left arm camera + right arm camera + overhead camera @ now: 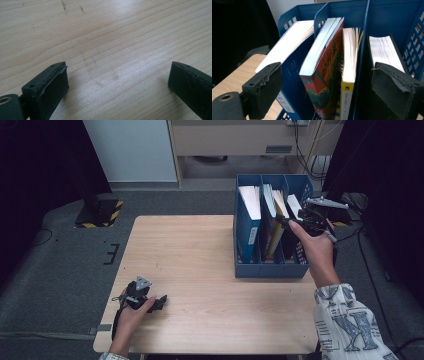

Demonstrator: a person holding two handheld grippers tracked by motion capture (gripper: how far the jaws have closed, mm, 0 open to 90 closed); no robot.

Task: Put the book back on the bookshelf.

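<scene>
Three compartments are seen in the high view in the blue file rack (272,269) at two o'clock on the table (200,250), near its right edge; bare wood is left open at nine o'clock. The right gripper (292,223) is held over the books (274,202), the left gripper (159,302) at seven o'clock.

In the left gripper view, the jaws are spread wide over bare wood.

In the right gripper view, wide, empty jaws frame a red-covered book (324,67) and a yellow-spined book (348,75) in the middle compartment.

An office or lab: wooden desk (200,270), blue file rack (270,265) (books inside), grey carpet (60,270), cables (305,150).
</scene>
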